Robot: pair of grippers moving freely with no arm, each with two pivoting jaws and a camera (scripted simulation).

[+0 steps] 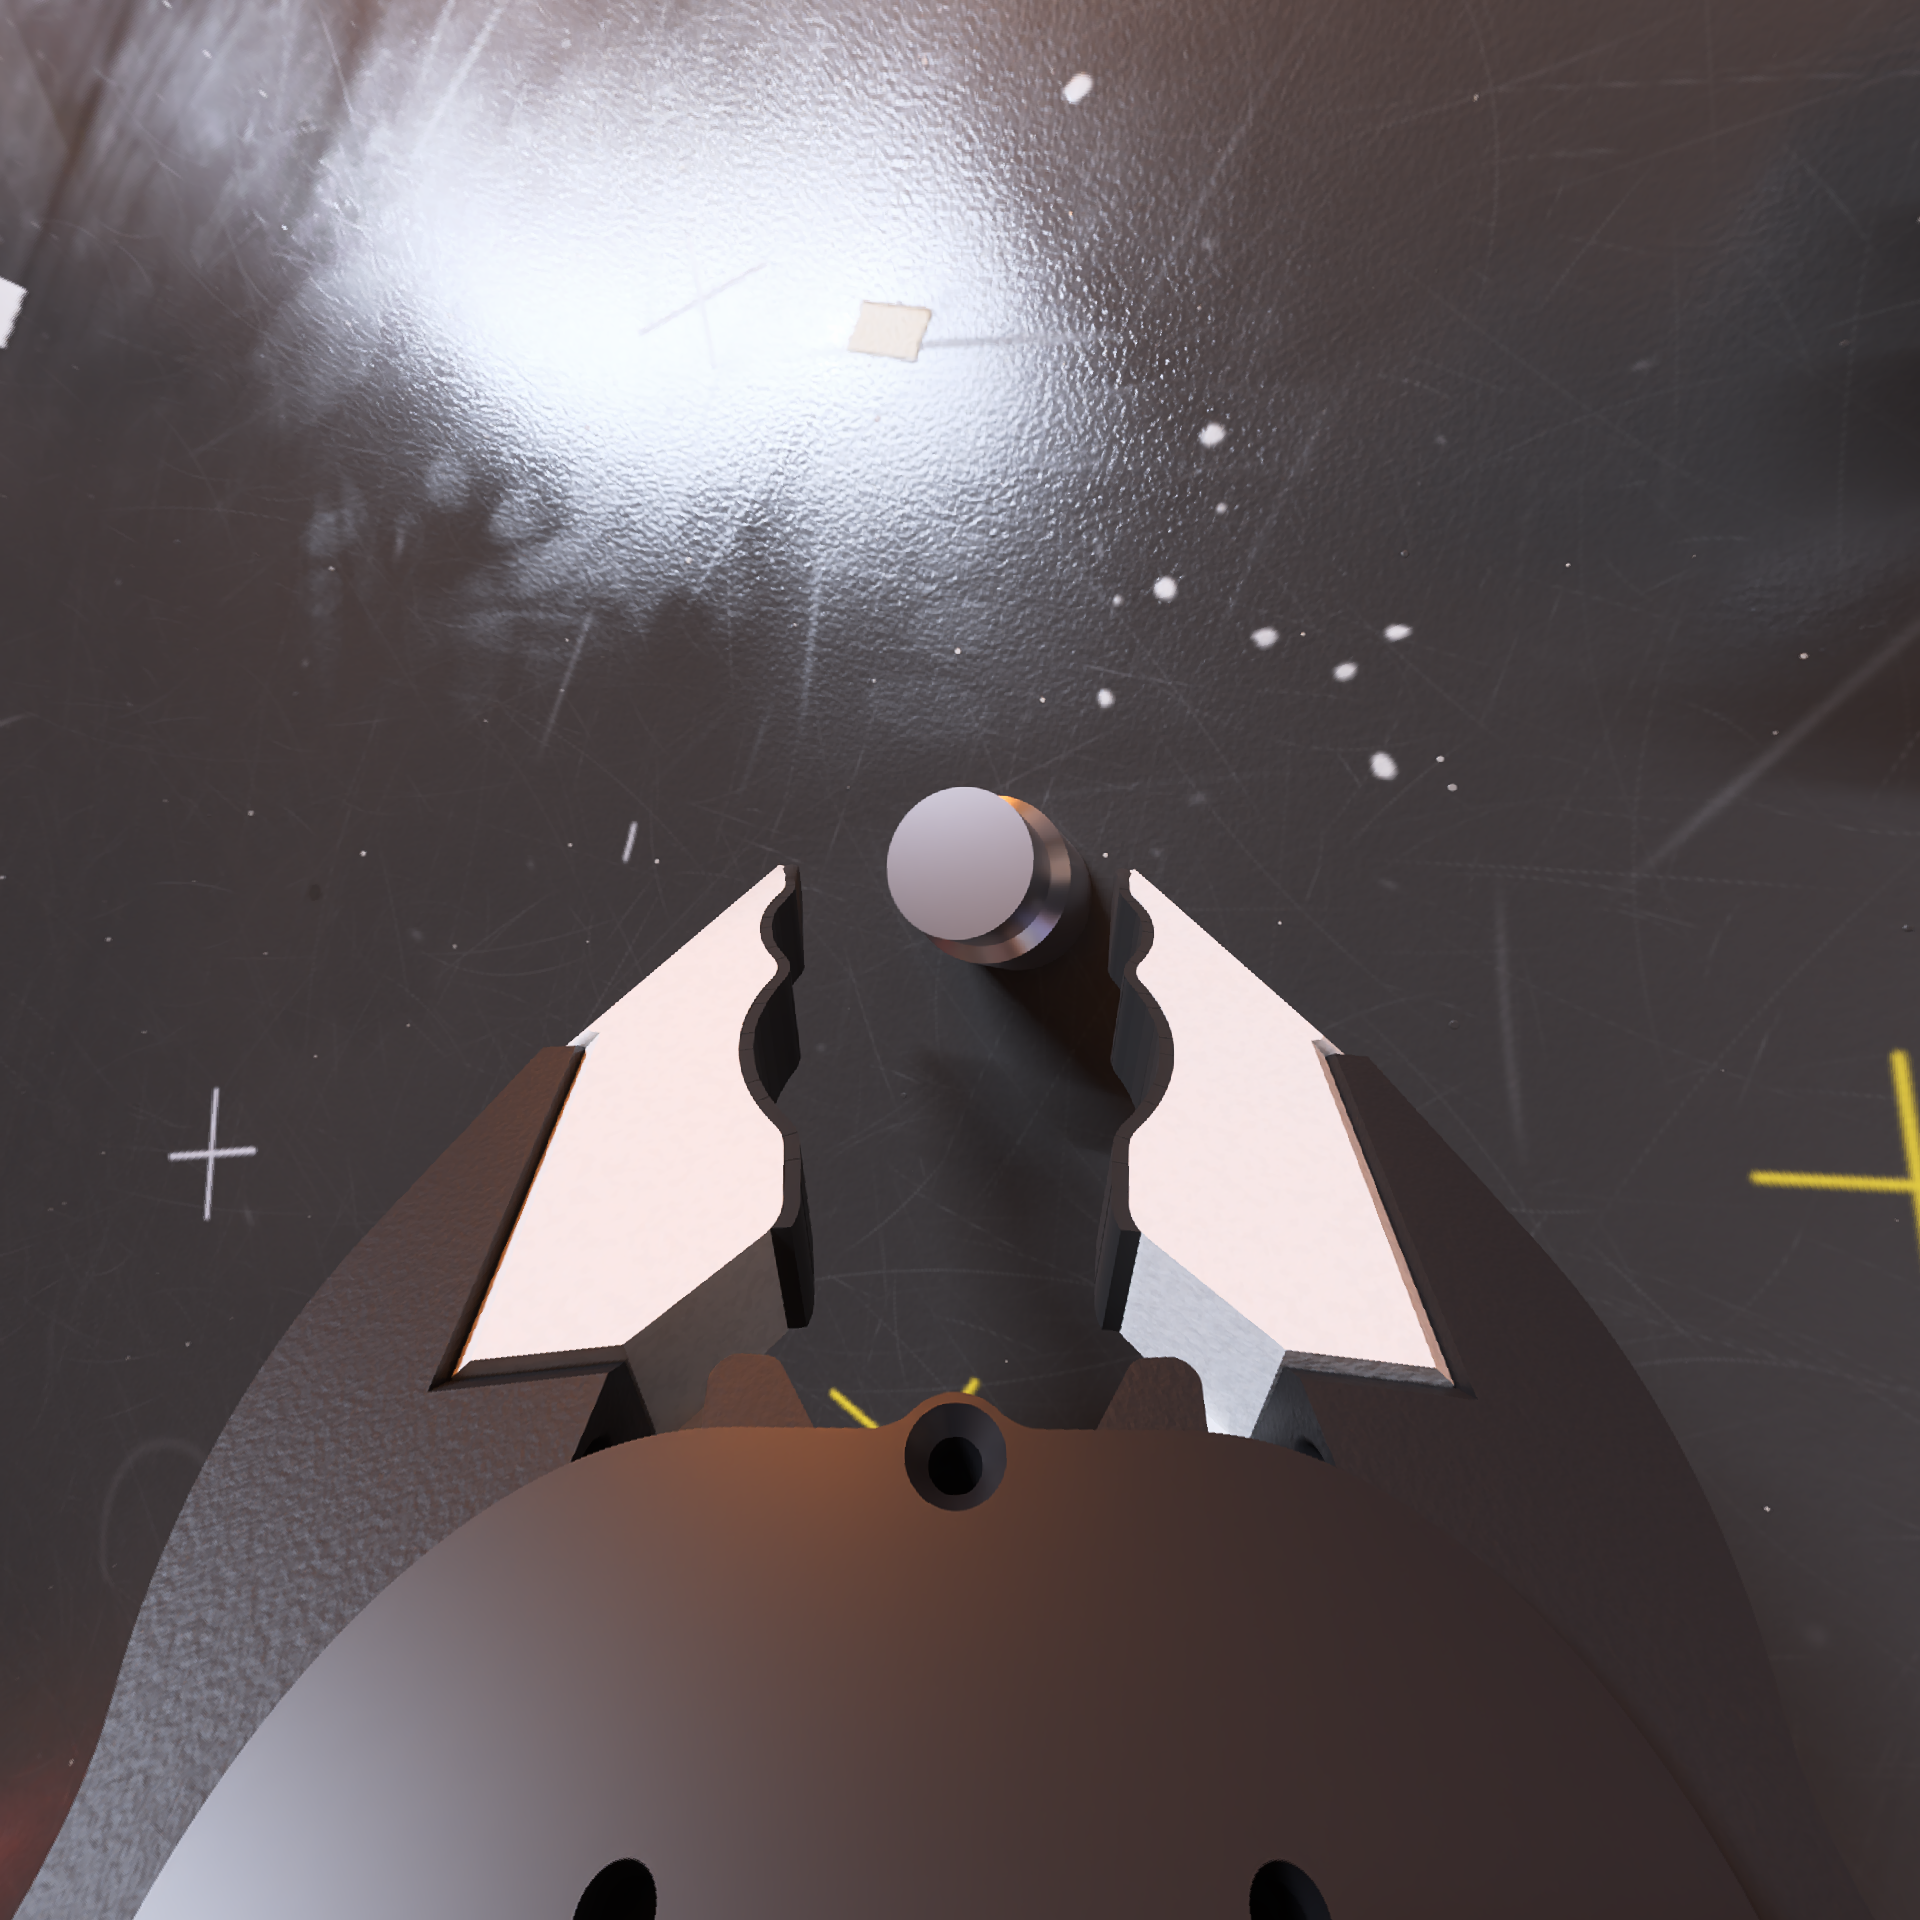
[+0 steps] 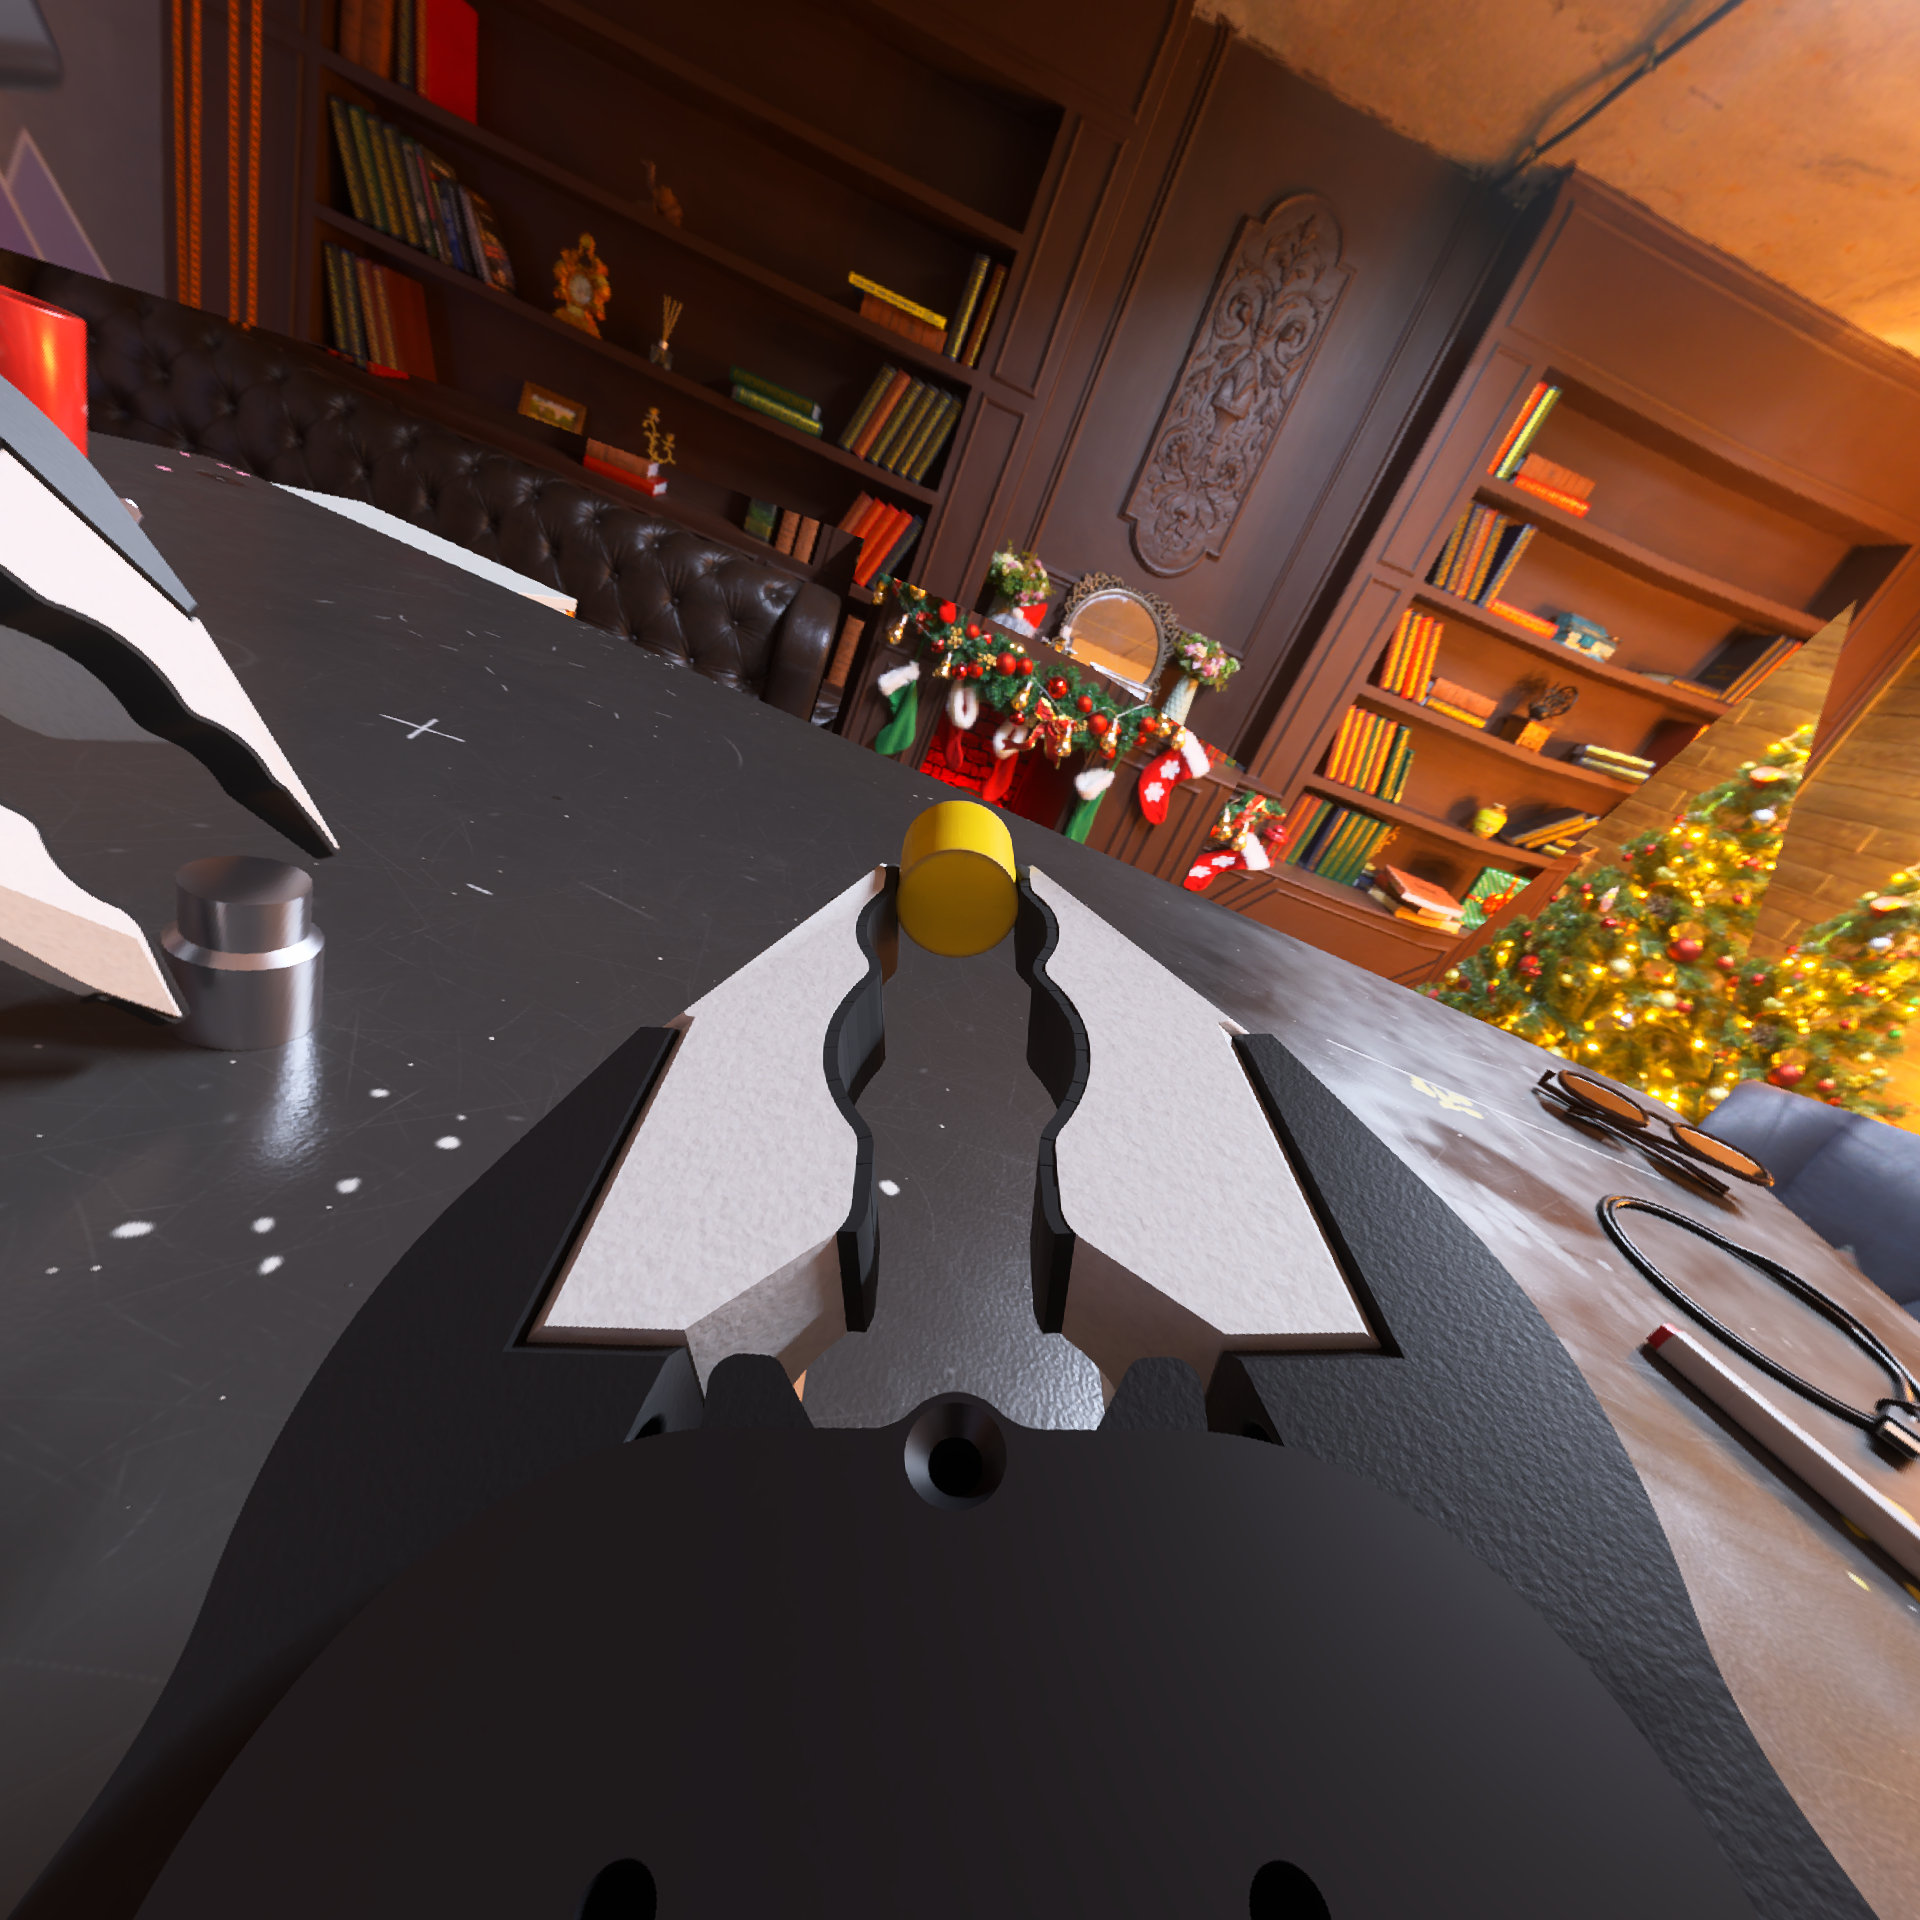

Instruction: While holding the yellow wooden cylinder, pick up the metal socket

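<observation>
The metal socket is a stepped silver cylinder standing upright on the dark table. My left gripper is open and looks down on it, with the socket between the fingertips and a gap on each side. In the right wrist view the socket stands at the left, with the left gripper's white fingers on either side of it. My right gripper is shut on the yellow wooden cylinder and holds it at the fingertips above the table.
On the table's right side lie a pair of glasses, a black looped cord and a white stick. A red object stands at the far left. A dark sofa runs behind the table's far edge.
</observation>
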